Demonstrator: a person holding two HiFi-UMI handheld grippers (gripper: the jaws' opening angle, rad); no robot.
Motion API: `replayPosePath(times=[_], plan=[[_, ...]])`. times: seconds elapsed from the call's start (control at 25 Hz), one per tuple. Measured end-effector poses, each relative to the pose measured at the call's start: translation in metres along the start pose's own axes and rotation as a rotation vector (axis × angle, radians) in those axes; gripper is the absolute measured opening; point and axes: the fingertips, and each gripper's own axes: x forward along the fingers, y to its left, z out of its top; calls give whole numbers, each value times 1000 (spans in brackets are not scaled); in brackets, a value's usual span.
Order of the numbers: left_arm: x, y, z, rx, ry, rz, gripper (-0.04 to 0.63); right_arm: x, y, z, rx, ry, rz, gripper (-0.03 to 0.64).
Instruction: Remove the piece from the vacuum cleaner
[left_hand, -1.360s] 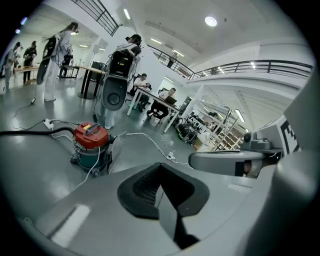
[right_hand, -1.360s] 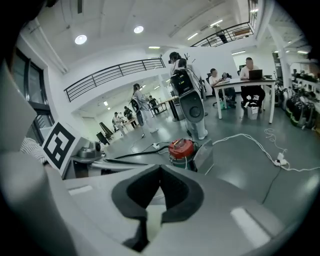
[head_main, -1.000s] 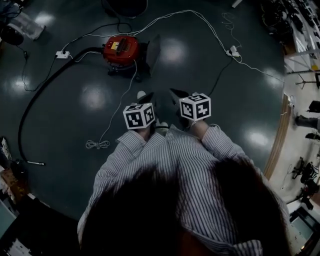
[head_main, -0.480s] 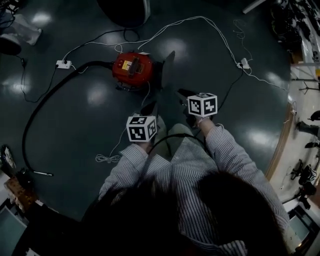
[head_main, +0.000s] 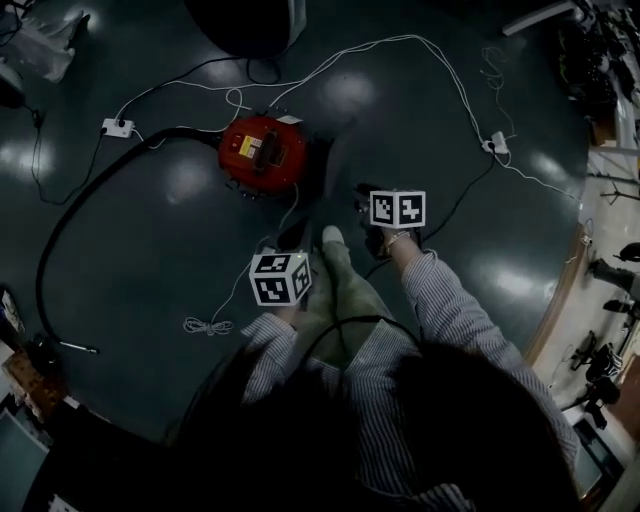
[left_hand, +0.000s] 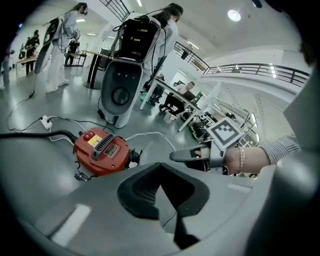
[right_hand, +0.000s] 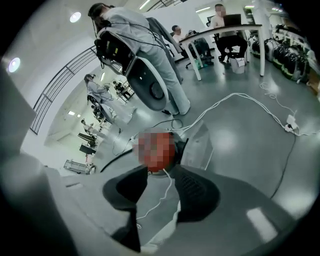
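Note:
The red vacuum cleaner (head_main: 263, 152) stands on the dark floor ahead of me, its black hose (head_main: 60, 240) curving away to the left. It shows in the left gripper view (left_hand: 102, 151) and, under a mosaic patch, in the right gripper view (right_hand: 157, 150). My left gripper (head_main: 296, 232) hangs short of the cleaner; its tips (left_hand: 160, 165) meet and hold nothing. My right gripper (head_main: 365, 195) is to the right of the cleaner and apart from it. Its jaws (right_hand: 162, 175) are opening, with only floor and a white cable seen between them.
White cables (head_main: 230, 290) and a power strip (head_main: 117, 128) lie around the cleaner. A large dark and white machine (head_main: 245, 20) stands behind it. My own white shoe (head_main: 332, 236) is between the grippers. Clutter lines the right edge (head_main: 610, 260).
I have stepped towards the cleaner, which now lies closer to both grippers. A leg and shoe have come forward between them. The left gripper sits lower in the view.

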Motion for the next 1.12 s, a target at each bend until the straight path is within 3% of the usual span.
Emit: replayPosePath(times=[0.24, 0.52, 0.76, 0.84, 0.92, 1.12], plan=[[33, 16, -11, 64, -58, 15, 3, 87, -30, -18, 34, 98, -29, 198], [63, 37, -57, 3, -38, 17, 3, 154, -66, -55, 116, 137, -113, 198], [75, 55, -83, -29, -16, 33, 3, 183, -79, -57, 110, 133, -125, 198], [79, 57, -87, -29, -8, 33, 2, 186, -83, -58, 96, 137, -137, 160], [83, 60, -87, -26, -9, 34, 3, 189, -84, -57, 99, 141, -128, 44], [88, 57, -85, -8, -3, 31, 3, 186, -84, -56, 118, 132, -80, 26]])
